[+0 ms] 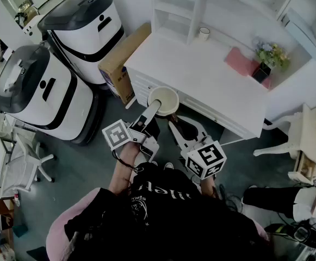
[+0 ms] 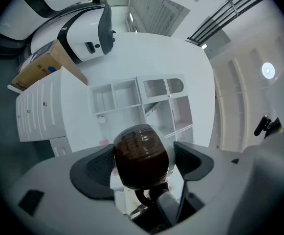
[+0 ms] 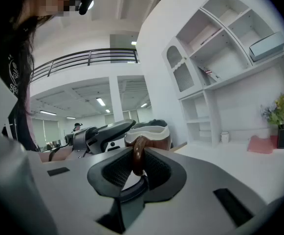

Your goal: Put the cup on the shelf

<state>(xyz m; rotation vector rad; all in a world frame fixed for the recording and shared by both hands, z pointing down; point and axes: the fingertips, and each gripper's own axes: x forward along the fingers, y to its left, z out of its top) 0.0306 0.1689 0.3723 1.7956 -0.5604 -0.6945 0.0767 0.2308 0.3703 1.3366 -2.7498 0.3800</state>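
A brown cup (image 1: pixel 163 98) with a white inside hangs in the air at the front edge of the white desk (image 1: pixel 201 75). My right gripper (image 1: pixel 175 125) is shut on its brown handle (image 3: pixel 138 155); the cup's body (image 3: pixel 149 133) shows just beyond the pads. My left gripper (image 1: pixel 153 107) reaches the cup from the left. Its jaws stand wide with the cup (image 2: pixel 141 155) between them; I see no firm press of the pads. The white shelf unit (image 1: pixel 174 7) rises at the back of the desk, its compartments (image 2: pixel 132 99) ahead of the left gripper (image 2: pixel 144 163).
On the desk stand a small white cup (image 1: pixel 203 33), a pink item (image 1: pixel 238 61) and a flower pot (image 1: pixel 266 58). A cardboard box (image 1: pixel 122 56) leans at the desk's left end. Two white-and-black machines (image 1: pixel 35 91) (image 1: pixel 84 29) stand left. A white chair (image 1: pixel 299 140) is right.
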